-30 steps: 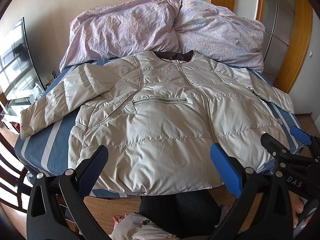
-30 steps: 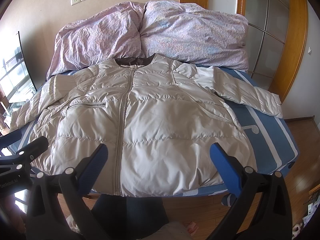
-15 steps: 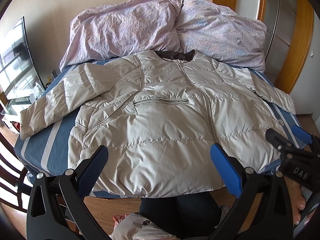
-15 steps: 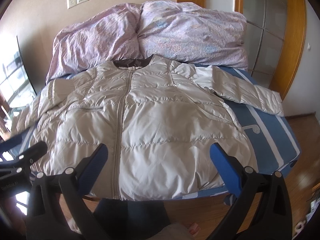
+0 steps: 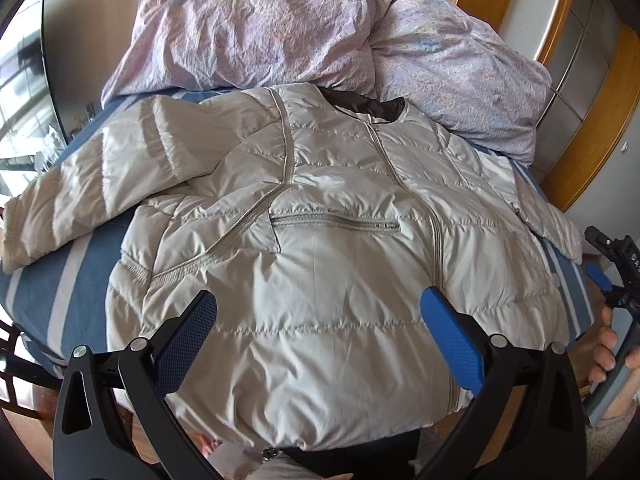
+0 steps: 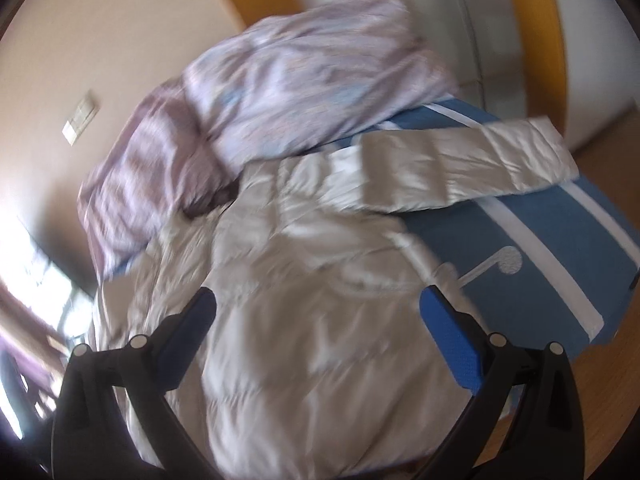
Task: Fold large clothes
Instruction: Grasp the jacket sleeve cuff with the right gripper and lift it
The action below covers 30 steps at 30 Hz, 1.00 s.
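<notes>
A pale beige quilted jacket (image 5: 320,264) lies front up on the bed, zipped, both sleeves spread out. My left gripper (image 5: 318,322) hovers open over its lower front, holding nothing. In the left wrist view the right gripper (image 5: 612,264) shows at the far right edge, held by a hand. The right wrist view is blurred and tilted: the jacket (image 6: 304,320) fills the lower middle, and its sleeve (image 6: 468,172) stretches right across the blue sheet. My right gripper (image 6: 316,320) is open above the jacket's right side, with nothing between its fingers.
A crumpled lilac duvet (image 5: 320,32) is piled at the head of the bed. The blue sheet with white stripes (image 6: 540,240) shows beside the jacket. Wooden door frames (image 5: 592,128) stand to the right, and a window (image 5: 20,92) to the left. Wood floor borders the bed.
Both grippers have moved closer over the jacket. The right gripper swung right and rolled, so its view is tilted and blurred. Both stay open.
</notes>
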Each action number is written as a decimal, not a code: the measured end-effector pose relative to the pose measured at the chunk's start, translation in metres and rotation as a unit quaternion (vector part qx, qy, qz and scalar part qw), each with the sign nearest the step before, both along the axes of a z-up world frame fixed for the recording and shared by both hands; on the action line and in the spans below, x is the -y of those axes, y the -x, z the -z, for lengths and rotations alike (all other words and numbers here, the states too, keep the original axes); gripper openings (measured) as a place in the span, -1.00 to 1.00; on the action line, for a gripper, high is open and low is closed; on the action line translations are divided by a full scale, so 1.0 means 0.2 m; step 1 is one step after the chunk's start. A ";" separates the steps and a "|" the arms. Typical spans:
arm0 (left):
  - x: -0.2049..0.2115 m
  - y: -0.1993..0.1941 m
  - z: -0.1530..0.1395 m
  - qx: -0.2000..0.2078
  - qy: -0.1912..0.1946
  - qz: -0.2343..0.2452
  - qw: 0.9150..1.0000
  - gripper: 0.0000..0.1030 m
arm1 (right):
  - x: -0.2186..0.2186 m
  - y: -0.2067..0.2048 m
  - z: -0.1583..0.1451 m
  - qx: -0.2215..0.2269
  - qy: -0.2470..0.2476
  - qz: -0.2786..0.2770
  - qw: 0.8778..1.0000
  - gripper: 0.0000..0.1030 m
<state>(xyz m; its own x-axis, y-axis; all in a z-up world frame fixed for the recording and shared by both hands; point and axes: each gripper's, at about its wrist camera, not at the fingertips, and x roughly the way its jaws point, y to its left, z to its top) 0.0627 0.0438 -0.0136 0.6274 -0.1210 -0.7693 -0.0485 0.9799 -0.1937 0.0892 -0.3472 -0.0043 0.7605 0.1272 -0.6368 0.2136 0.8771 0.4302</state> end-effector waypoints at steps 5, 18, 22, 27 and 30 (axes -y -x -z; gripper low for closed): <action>-0.05 -0.13 -0.02 0.004 0.022 0.011 1.000 0.97 | 0.31 -0.13 0.07 -0.013 -0.084 0.066 0.994 0.96; 0.03 -0.54 -0.09 0.036 0.027 0.063 0.997 0.97 | 1.02 -0.31 0.43 -0.038 -0.257 0.246 0.934 0.20; 0.07 -0.66 -0.07 0.036 0.038 0.077 0.996 0.97 | 1.14 -0.34 0.48 -0.043 -0.261 0.275 0.924 0.08; 0.11 -0.77 -0.03 0.035 0.072 0.094 0.992 0.97 | 1.19 -0.39 0.55 -0.049 -0.271 0.284 0.918 -0.11; 0.12 -0.82 -0.03 0.028 0.088 0.098 0.991 0.97 | 1.21 -0.40 0.57 -0.045 -0.269 0.289 0.918 -0.17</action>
<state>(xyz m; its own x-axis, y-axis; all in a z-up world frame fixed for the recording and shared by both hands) 0.2270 0.0199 -0.0085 0.6202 -0.3742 -0.6894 0.1553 0.9201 -0.3597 0.1692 -0.5897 -0.1180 0.7469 0.0330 -0.6641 0.6327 0.2719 0.7251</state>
